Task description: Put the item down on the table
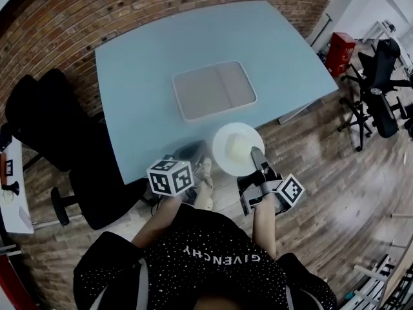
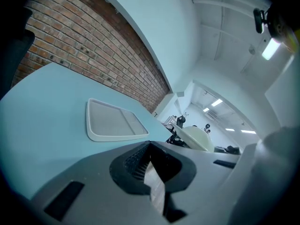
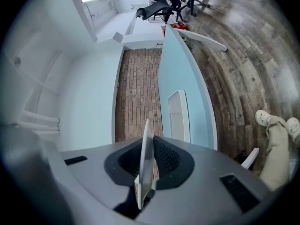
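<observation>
The right gripper (image 1: 255,152) is clamping the white plate (image 1: 232,144) by its rim at the table's (image 1: 161,76) near edge. The left gripper (image 1: 192,152) is hanging closed and empty. The next move is likely carrying it farther, lowering and releasing.

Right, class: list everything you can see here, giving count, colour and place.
table: one, light blue, centre
tray: one, white-rimmed, empty, mid-table
plate: one, white, at the table's near edge
office chairs: several, black, left and far right
red box: one, beyond the table's right corner
right gripper: grey, fingers shut on the plate
left gripper: grey, fingers together, nothing held
</observation>
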